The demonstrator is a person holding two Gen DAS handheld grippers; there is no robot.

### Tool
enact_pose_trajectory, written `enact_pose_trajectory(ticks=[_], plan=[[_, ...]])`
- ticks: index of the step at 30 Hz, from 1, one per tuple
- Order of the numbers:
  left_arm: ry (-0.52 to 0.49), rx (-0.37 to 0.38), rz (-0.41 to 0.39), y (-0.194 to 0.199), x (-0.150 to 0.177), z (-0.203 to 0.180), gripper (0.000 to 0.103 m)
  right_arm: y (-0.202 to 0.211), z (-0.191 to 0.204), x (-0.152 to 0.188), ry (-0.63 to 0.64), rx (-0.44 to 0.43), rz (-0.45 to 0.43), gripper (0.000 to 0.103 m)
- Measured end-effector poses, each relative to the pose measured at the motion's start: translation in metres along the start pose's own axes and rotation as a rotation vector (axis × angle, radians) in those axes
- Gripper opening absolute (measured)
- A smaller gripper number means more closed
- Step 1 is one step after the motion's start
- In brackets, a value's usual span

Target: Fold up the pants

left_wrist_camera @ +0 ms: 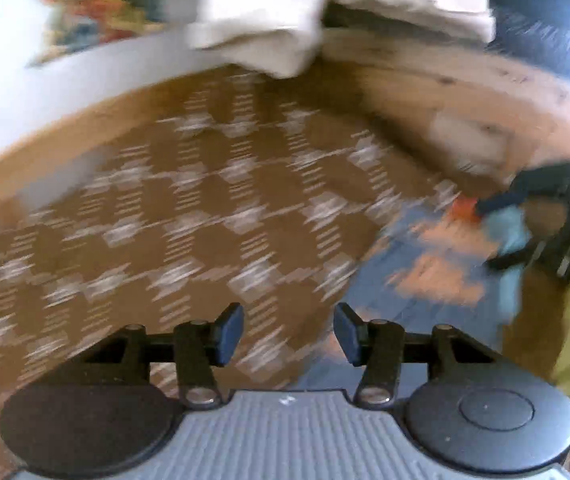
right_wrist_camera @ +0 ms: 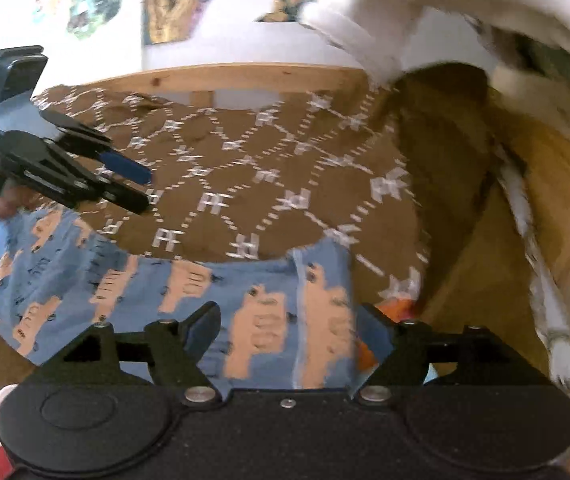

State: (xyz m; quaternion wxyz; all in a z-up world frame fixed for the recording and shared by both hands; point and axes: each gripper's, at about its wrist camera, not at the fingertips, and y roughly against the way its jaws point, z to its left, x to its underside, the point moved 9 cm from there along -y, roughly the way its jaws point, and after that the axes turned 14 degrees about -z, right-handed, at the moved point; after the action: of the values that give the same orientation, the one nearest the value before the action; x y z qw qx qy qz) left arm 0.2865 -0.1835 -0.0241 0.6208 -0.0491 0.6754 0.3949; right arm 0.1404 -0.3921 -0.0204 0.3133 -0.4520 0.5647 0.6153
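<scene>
left wrist view: left gripper [left_wrist_camera: 288, 334] released, nothing between its jaws; brown fabric with white diamond pattern [left_wrist_camera: 213, 200] fills the centre, blurred.

right wrist view: right gripper [right_wrist_camera: 285, 332] released, poised over blue pants with peach animal print [right_wrist_camera: 189, 292] at lower centre. pants partly bunched, so folding looks unfinished.

- The brown pants [right_wrist_camera: 269, 184] are soft matt cloth with a pale woven lattice pattern.
- The blue cloth [right_wrist_camera: 189, 300] near them is matt fabric, printed with peach shapes.
- The wooden surface [left_wrist_camera: 425, 80] under both looks like bare pale timber with knots, matt.
- The white folded cloth [left_wrist_camera: 269, 20] at the far side looks thick and soft.
- The left gripper [left_wrist_camera: 288, 336] is matt black plastic with shiny metal pins; its body is ribbed grey.
- The right gripper [right_wrist_camera: 287, 334] is matt black, faintly grainy plastic.
</scene>
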Motion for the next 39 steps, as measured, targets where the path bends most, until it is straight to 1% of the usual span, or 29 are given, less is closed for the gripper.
enact_pose_trajectory(ticks=[2, 3, 5, 7, 8, 10, 12, 13, 14, 15, 16, 17, 18, 19, 20, 21, 23, 24, 25, 26, 28, 31, 32, 33, 34, 36, 39], plan=[[-0.044, -0.102, 0.049, 0.030, 0.025, 0.035, 0.056, -0.013, 0.019, -0.009, 0.027, -0.053, -0.004, 0.076], [-0.045, -0.141, 0.077, 0.039, 0.036, 0.049, 0.056, -0.021, 0.030, -0.012, 0.034, -0.082, -0.001, 0.076], [-0.025, -0.220, 0.146, 0.056, 0.062, 0.078, 0.056, -0.046, 0.057, -0.018, 0.045, -0.160, 0.015, 0.068], [0.024, -0.267, 0.200, 0.065, 0.084, 0.104, 0.056, -0.069, 0.089, -0.021, 0.071, -0.247, 0.030, 0.063], [0.046, -0.274, 0.237, 0.067, 0.096, 0.113, 0.056, -0.084, 0.108, -0.022, 0.091, -0.296, 0.042, 0.058], [0.110, -0.290, 0.286, 0.064, 0.112, 0.127, 0.055, -0.106, 0.140, -0.022, 0.113, -0.372, 0.064, 0.054], [0.202, -0.248, 0.309, 0.061, 0.122, 0.137, 0.053, -0.127, 0.170, -0.024, 0.125, -0.441, 0.085, 0.052], [0.231, -0.232, 0.322, 0.059, 0.124, 0.140, 0.047, -0.134, 0.181, -0.025, 0.133, -0.466, 0.091, 0.051], [0.258, -0.213, 0.327, 0.057, 0.124, 0.142, 0.043, -0.141, 0.191, -0.026, 0.141, -0.487, 0.100, 0.051], [0.274, -0.196, 0.327, 0.056, 0.124, 0.143, 0.031, -0.148, 0.200, -0.026, 0.152, -0.502, 0.108, 0.051], [0.279, -0.177, 0.331, 0.054, 0.123, 0.142, 0.021, -0.154, 0.207, -0.025, 0.165, -0.512, 0.121, 0.048], [0.263, -0.178, 0.334, 0.053, 0.122, 0.141, 0.017, -0.161, 0.213, -0.023, 0.178, -0.519, 0.142, 0.036], [0.237, -0.184, 0.336, 0.052, 0.121, 0.140, 0.010, -0.166, 0.220, -0.019, 0.196, -0.519, 0.164, 0.027], [0.213, -0.191, 0.337, 0.050, 0.121, 0.139, 0.009, -0.171, 0.223, -0.016, 0.229, -0.506, 0.176, 0.011], [0.189, -0.204, 0.336, 0.050, 0.119, 0.138, 0.008, -0.172, 0.224, -0.014, 0.260, -0.490, 0.170, 0.008], [0.164, -0.213, 0.331, 0.049, 0.118, 0.136, 0.008, -0.172, 0.223, -0.013, 0.275, -0.482, 0.166, 0.007], [0.107, -0.212, 0.333, 0.049, 0.120, 0.128, 0.008, -0.175, 0.222, -0.013, 0.258, -0.454, 0.169, 0.008], [0.092, -0.218, 0.329, 0.051, 0.120, 0.127, 0.015, -0.175, 0.219, -0.012, 0.254, -0.443, 0.171, 0.010], [0.103, -0.228, 0.321, 0.056, 0.121, 0.128, 0.020, -0.175, 0.217, -0.012, 0.254, -0.428, 0.171, 0.021], [0.124, -0.230, 0.313, 0.061, 0.120, 0.128, 0.021, -0.173, 0.213, -0.013, 0.244, -0.402, 0.163, 0.031], [0.161, -0.223, 0.285, 0.081, 0.118, 0.130, 0.022, -0.162, 0.201, -0.014, 0.203, -0.392, 0.149, 0.033], [0.148, -0.224, 0.233, 0.118, 0.115, 0.129, 0.023, -0.134, 0.186, -0.019, 0.155, -0.361, 0.104, 0.043], [0.144, -0.231, 0.231, 0.128, 0.117, 0.128, 0.025, -0.122, 0.183, -0.017, 0.133, -0.359, 0.096, 0.046], [0.134, -0.239, 0.244, 0.142, 0.123, 0.125, 0.025, -0.113, 0.181, -0.014, 0.122, -0.360, 0.097, 0.049], [0.124, -0.245, 0.261, 0.152, 0.130, 0.122, 0.025, -0.104, 0.180, -0.011, 0.122, -0.358, 0.095, 0.054], [0.106, -0.256, 0.310, 0.174, 0.149, 0.114, 0.025, -0.087, 0.181, -0.003, 0.138, -0.351, 0.090, 0.054], [0.101, -0.254, 0.368, 0.205, 0.172, 0.100, 0.025, -0.068, 0.182, 0.009, 0.129, -0.345, 0.104, 0.054]])
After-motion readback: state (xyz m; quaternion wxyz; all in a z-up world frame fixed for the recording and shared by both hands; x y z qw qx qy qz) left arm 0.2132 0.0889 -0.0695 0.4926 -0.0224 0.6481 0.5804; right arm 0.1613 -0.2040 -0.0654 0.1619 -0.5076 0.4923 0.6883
